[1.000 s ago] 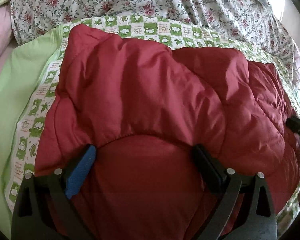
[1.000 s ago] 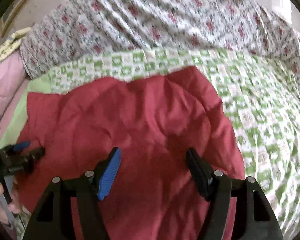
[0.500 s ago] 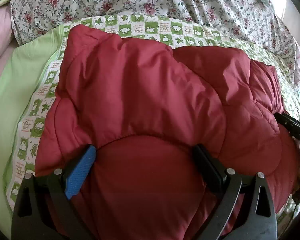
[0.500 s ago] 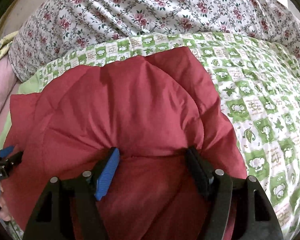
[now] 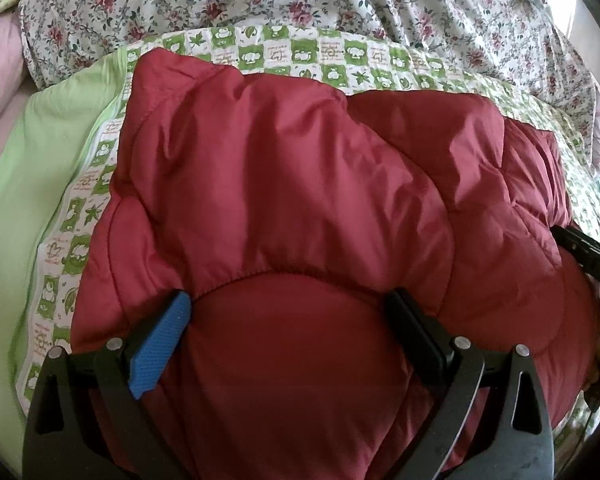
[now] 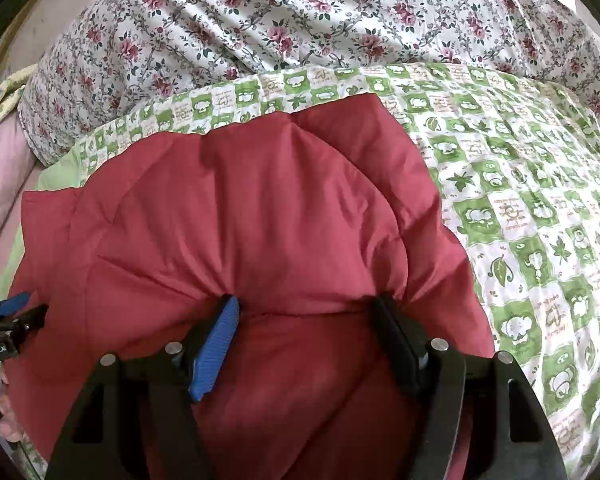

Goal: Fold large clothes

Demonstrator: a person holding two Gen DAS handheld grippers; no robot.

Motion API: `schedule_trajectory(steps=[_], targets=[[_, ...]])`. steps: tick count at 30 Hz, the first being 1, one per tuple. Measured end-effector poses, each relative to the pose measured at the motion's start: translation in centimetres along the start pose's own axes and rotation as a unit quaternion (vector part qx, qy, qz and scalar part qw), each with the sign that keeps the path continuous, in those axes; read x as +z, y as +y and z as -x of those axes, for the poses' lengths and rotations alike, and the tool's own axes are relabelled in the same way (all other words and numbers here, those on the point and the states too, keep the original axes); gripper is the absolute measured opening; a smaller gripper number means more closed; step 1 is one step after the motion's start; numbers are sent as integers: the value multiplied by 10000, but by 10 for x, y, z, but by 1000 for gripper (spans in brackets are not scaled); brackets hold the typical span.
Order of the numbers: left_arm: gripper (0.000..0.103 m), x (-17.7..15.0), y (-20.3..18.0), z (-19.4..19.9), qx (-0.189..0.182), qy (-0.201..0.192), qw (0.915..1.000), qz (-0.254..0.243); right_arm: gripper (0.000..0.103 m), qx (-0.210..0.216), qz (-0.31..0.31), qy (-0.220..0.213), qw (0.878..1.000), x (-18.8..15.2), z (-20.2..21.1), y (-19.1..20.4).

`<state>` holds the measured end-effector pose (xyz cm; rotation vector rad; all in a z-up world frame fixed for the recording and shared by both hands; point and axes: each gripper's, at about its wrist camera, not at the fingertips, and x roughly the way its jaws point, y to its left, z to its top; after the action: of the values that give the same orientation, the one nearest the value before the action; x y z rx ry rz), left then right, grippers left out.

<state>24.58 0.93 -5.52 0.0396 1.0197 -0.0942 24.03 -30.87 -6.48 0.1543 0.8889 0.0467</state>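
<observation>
Jacket, dark-red puffy quilted nylon (image 5: 300, 184): soft, light, probably slippery; grip seams. Left gripper (image 5: 288, 312), right gripper (image 6: 304, 312) both spread wide, straddling padding, clamping nothing.

- Red padded jacket (image 5: 300, 184): puffy, quilted, slightly shiny fabric with stitched seams and creases.
- Lies spread flat, filling most of both wrist views (image 6: 236, 216).
- Upper layer ends in a gathered, elasticated-looking edge (image 5: 284, 272); a smooth rounded panel bulges out beneath it.
- Far edge uneven, one corner raised at left.
</observation>
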Motion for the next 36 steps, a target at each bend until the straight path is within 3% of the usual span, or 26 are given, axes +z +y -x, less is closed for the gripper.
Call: schedule_trajectory(steps=[5, 8, 12, 14, 18, 21, 23, 27, 31, 36], targets=[[103, 3, 0, -6, 44, 18, 10000, 13, 71, 24, -52, 54, 10000, 3, -1, -1], [103, 5, 1, -13, 84, 16, 10000, 9, 73, 15, 31, -76, 10000, 10, 21, 10], [103, 9, 1, -14, 97, 75, 9999, 47, 73, 58, 553, -321, 9979, 17, 45, 41], [103, 13, 1, -8, 8, 75, 10000, 56, 73, 193, 688, -167, 9973, 22, 37, 51], [103, 30, 6, 3, -267, -97, 9995, 154, 74, 236, 392, 405, 9981, 32, -15, 41], [103, 51, 10, -3, -7, -211, 9996, 187, 75, 407, 122, 532, 9977, 34, -32, 28], [103, 65, 20, -27, 66, 56, 9991, 418, 75, 512, -14, 556, 9971, 34, -36, 23], [103, 71, 35, -63, -266, 526, 9953, 774, 76, 615, -173, 528, 9966, 33, -40, 17], [103, 64, 25, -31, -244, 308, 9975, 594, 76, 563, -172, 526, 9969, 35, -44, 16], [103, 20, -2, 39, -714, -60, 9971, 264, 76, 552, -170, 464, 9973, 36, -40, 15]])
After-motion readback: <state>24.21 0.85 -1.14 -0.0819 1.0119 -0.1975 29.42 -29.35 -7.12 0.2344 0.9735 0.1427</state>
